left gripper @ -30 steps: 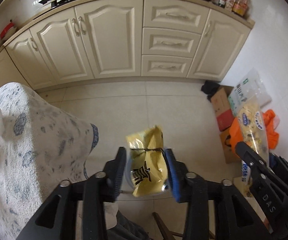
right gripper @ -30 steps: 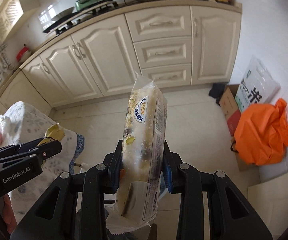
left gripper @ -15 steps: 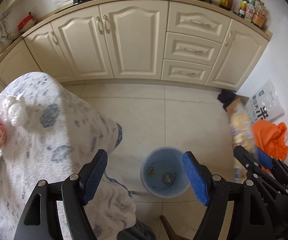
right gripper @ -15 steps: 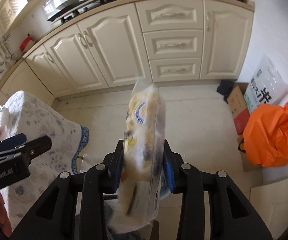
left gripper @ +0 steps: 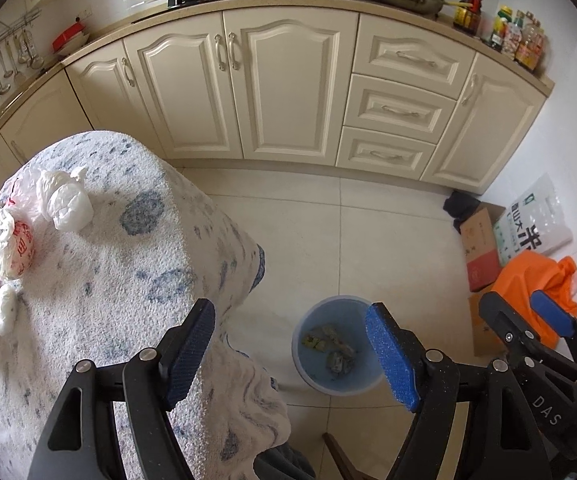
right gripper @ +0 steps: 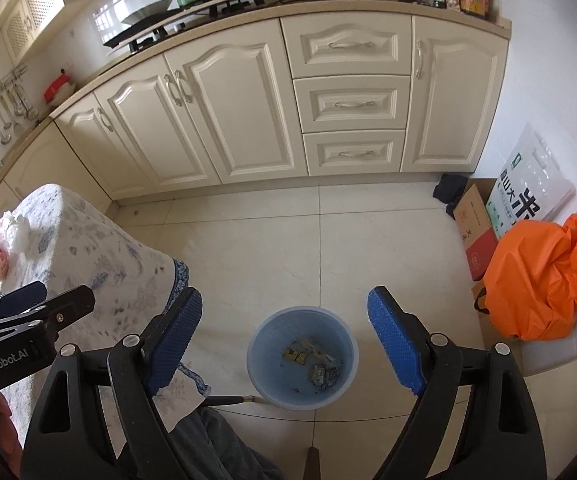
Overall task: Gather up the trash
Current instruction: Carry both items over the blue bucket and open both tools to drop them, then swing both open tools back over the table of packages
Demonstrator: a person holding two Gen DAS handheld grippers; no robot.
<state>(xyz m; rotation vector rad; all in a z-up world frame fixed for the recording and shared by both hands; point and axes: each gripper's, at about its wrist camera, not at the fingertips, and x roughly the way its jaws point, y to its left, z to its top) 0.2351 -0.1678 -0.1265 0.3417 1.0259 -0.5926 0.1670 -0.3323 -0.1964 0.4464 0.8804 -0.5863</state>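
— Kitchen floor first: the bin (right gripper: 302, 360) sits straight below both tongs, wrappers lying at its bottom.

— Holding anything?

— No. The right gripper (right gripper: 286, 344) has just been spreading its jaws and stands wide with nothing between them; the left gripper (left gripper: 290, 354) gapes empty too.

— So what's left?

— Up and left of the bin, on the table (left gripper: 128, 264), white bags (left gripper: 64, 200) lie bunched at its far left side. The left gripper is nearer them, I'd say.

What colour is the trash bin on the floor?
Light blue bin, clearest in the right wrist view.
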